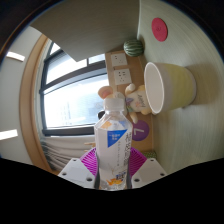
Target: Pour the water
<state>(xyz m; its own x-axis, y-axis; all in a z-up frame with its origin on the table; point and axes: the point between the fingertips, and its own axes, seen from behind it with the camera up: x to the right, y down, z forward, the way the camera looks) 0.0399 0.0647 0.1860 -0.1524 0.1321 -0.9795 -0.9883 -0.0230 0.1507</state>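
My gripper (113,168) is shut on a clear plastic water bottle (113,140) with a blue and white label and an orange band near its base. Both purple pads (90,161) press on its sides. The bottle has a white neck pointing toward a pale yellow cup (172,86), which appears tipped sideways in this rotated view, with its open mouth facing the bottle. The bottle's top sits just short of the cup's rim.
The scene is rotated. A window with a wooden frame (60,85) lies beyond the bottle. A small plush toy (127,97), a green striped ball (133,48), a purple cup (140,130) and a pink round thing (159,30) lie on the white tabletop (190,150).
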